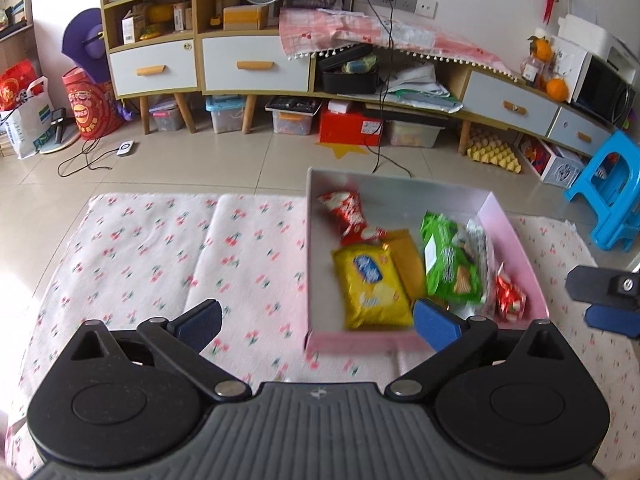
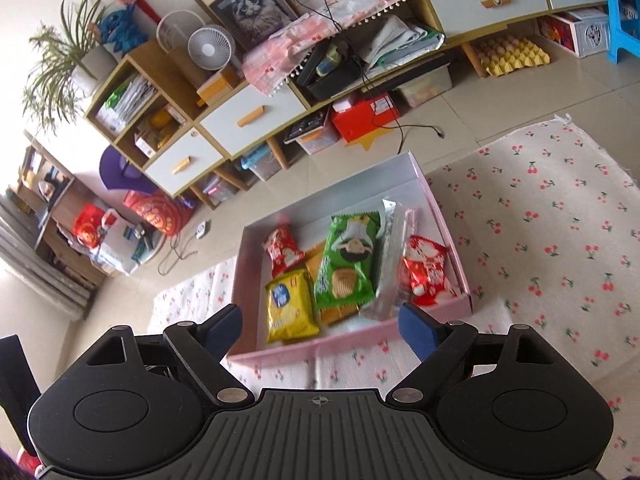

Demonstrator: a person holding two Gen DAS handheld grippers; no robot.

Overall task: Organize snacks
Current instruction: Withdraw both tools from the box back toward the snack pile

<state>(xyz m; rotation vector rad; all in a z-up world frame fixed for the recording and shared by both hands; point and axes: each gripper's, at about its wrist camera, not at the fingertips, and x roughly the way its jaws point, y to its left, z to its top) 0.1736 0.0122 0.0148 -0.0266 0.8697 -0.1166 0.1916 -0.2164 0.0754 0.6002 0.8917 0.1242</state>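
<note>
Pink box [image 2: 352, 346] holds snack packets [image 2: 346, 262]; both tools released, empty; cherry-print cloth [image 2: 540, 240] beneath.

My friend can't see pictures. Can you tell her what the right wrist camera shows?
A pink box on a cherry-print cloth holds snack packets: yellow, green, silver and two red ones. The right tongs hover open and empty over its near edge, with shelves and drawers behind.

Pink box [image 2: 436, 208] on the cherry cloth [image 2: 560, 216] – holds yellow pkt [image 2: 290, 308] at near-left corner, green pkt [image 2: 348, 260] mid, red pkts [image 2: 428, 270] by right wall & far-left.
</note>
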